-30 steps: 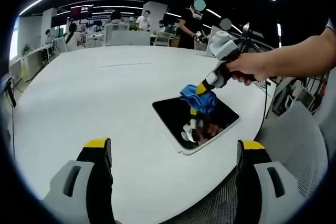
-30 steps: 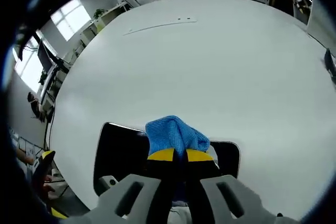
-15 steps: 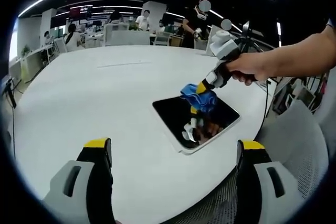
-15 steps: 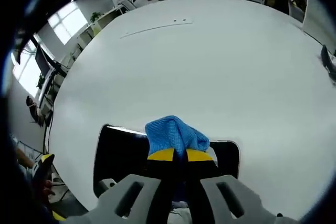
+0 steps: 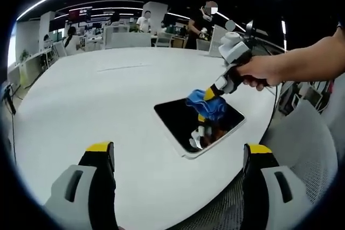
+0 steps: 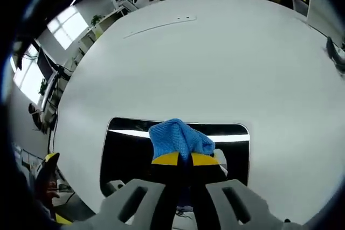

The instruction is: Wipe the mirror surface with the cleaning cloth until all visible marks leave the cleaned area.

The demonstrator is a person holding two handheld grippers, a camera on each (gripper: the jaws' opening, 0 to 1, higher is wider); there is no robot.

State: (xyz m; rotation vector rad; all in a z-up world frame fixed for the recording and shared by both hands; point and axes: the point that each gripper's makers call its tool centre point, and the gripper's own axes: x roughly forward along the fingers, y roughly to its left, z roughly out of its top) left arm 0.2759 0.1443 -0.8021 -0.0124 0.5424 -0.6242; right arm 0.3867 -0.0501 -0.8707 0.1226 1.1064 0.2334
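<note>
A: Where's the rectangular dark-glass mirror (image 5: 198, 126)?

B: Flat on the round white table (image 5: 81, 106), toward its 4 o'clock edge in the left gripper view. Your right gripper (image 6: 180, 159) is clenched on the bunched blue microfibre cloth (image 6: 178, 138), pressing it on the glass near the mirror's far edge.

A: And the left gripper (image 5: 178, 157)?

B: Released, jaws wide apart, hovering well short of the mirror.

A: How will it handle?

B: My guess: cloth soft and light, so grip deep in the bunch or it slips out. Glass slick and fragile; the mirror may slide on the table. You could steady a corner at 6 o'clock.
</note>
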